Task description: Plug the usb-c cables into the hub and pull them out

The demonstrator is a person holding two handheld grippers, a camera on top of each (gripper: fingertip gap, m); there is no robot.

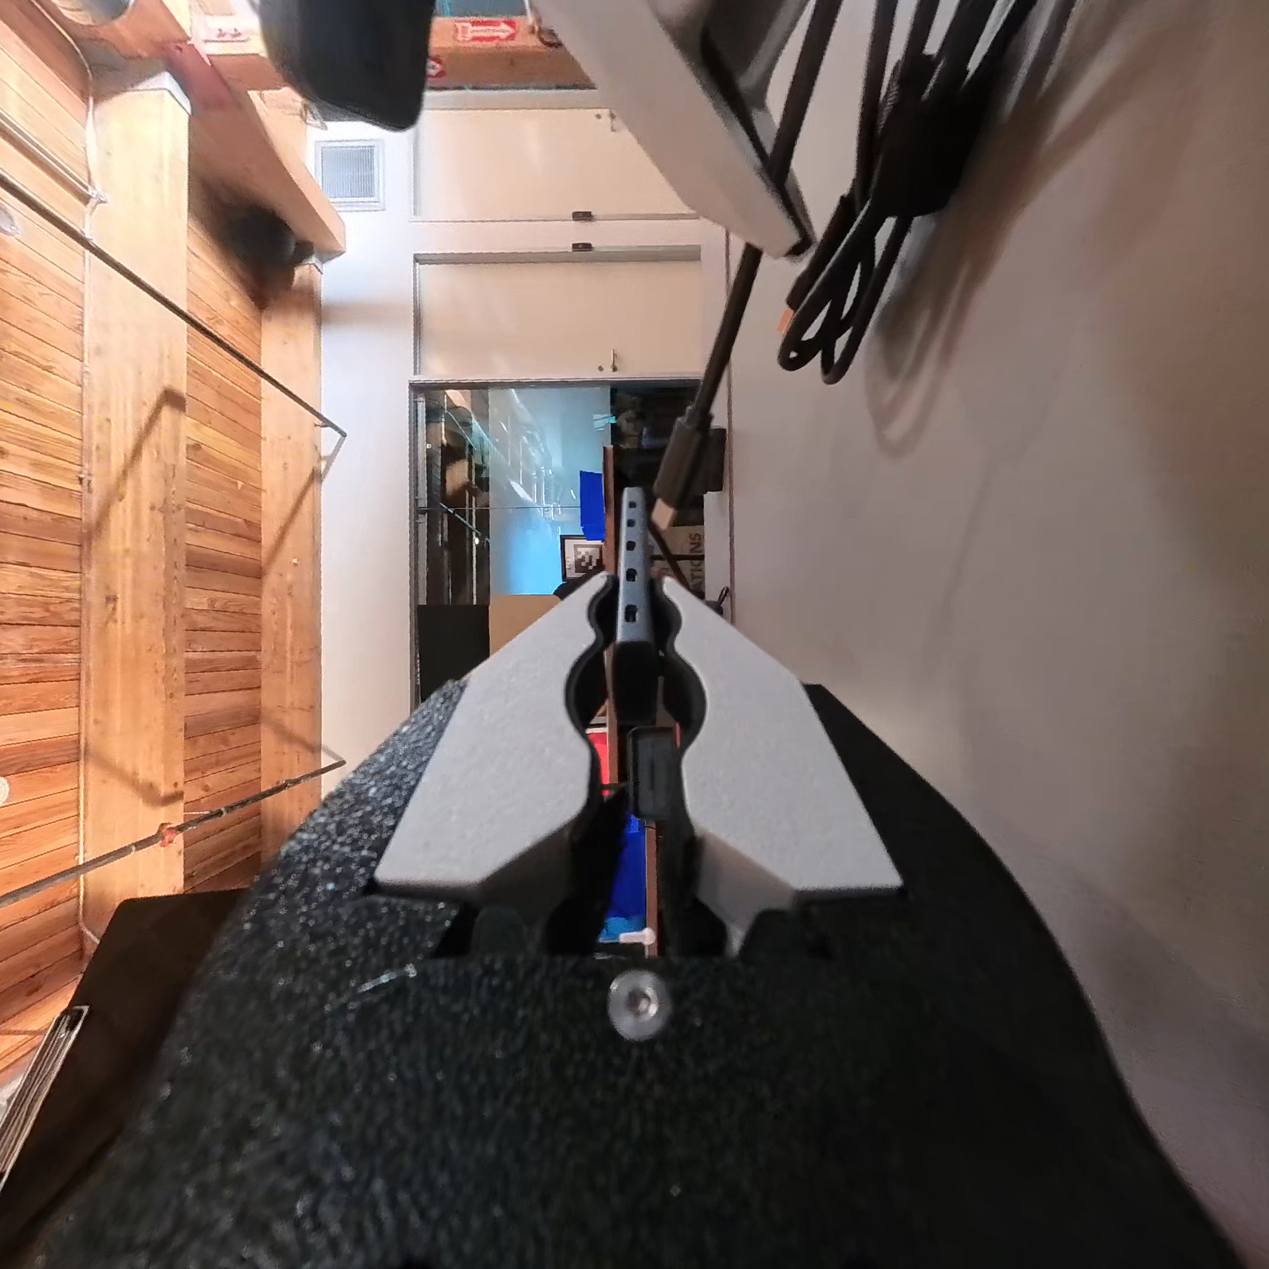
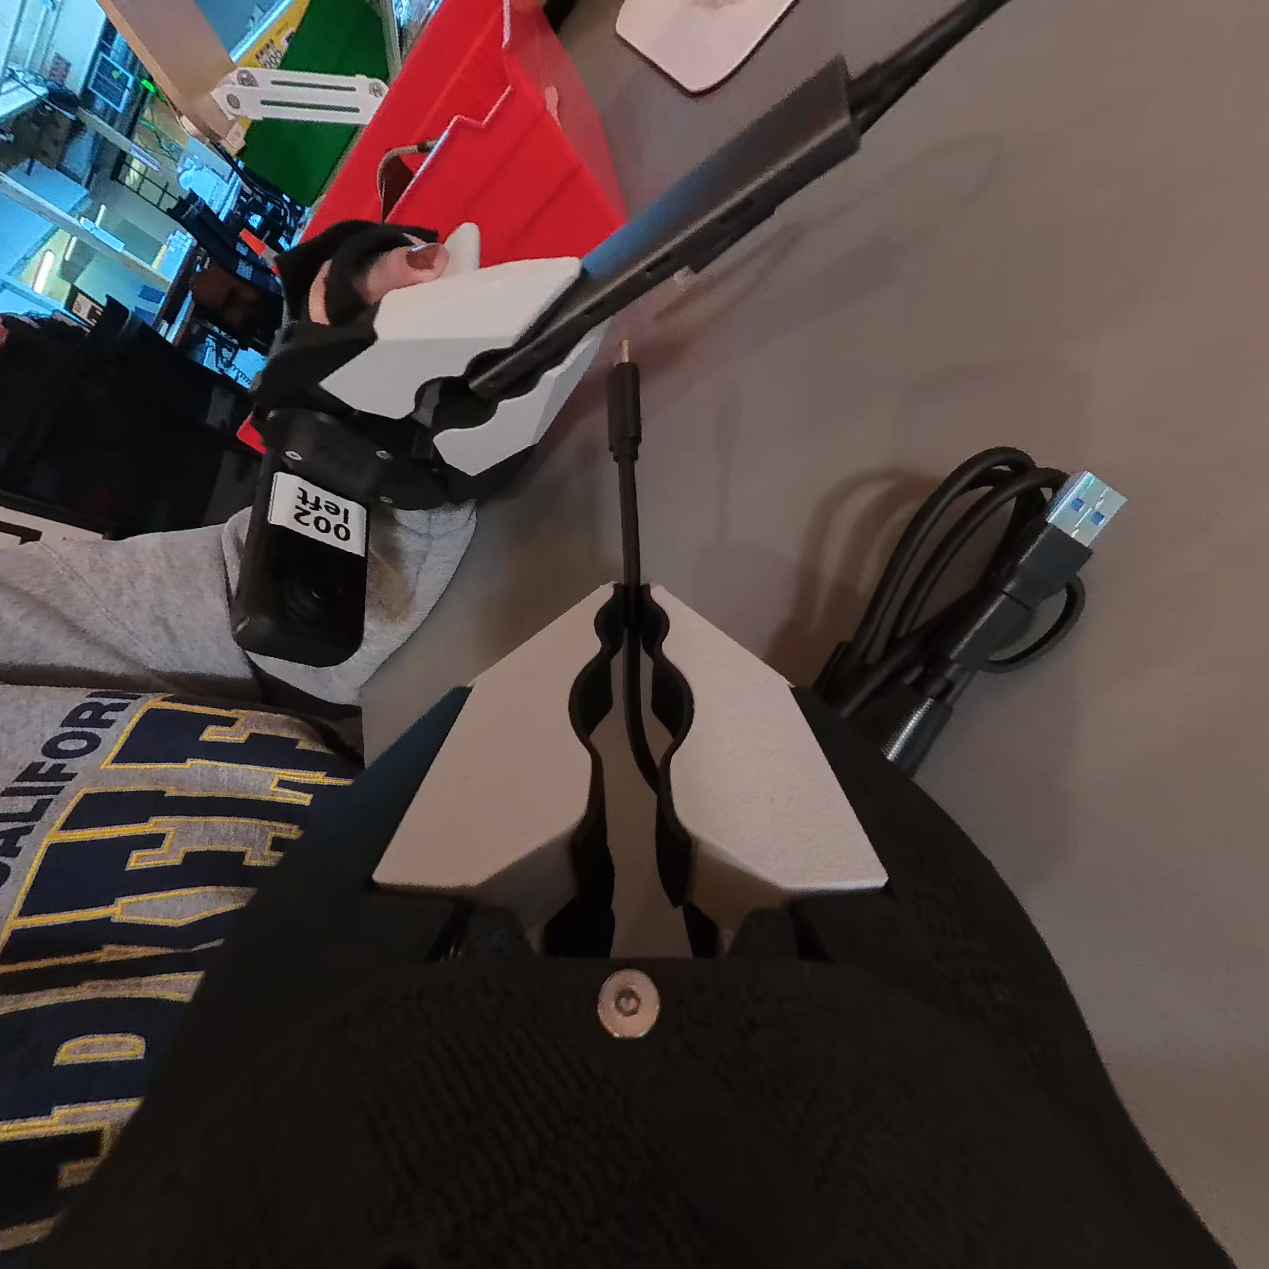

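My left gripper [image 1: 633, 597] is shut on a slim dark grey hub [image 1: 633, 542] and holds it up off the table, its row of ports facing the camera. The hub [image 2: 721, 213] and the left gripper [image 2: 549, 343] also show in the right wrist view. My right gripper [image 2: 632, 594] is shut on a thin black usb-c cable [image 2: 626, 522], its plug [image 2: 623, 398] sticking out past the fingertips. The plug tip hangs just short of the hub's side, not touching. In the left wrist view the plug [image 1: 676, 474] hangs beside the hub's far end.
A coiled black cable bundle with a blue-tipped USB-A plug [image 2: 1071, 522] lies on the grey table [image 2: 1030, 275] to the right. A red bin [image 2: 494, 158] stands behind the left gripper. A person's grey sleeve [image 2: 103, 604] is at the left. A white stand base [image 2: 693, 34] sits at the far edge. Across from one pair of fingers to the other is roughly 9 cm.
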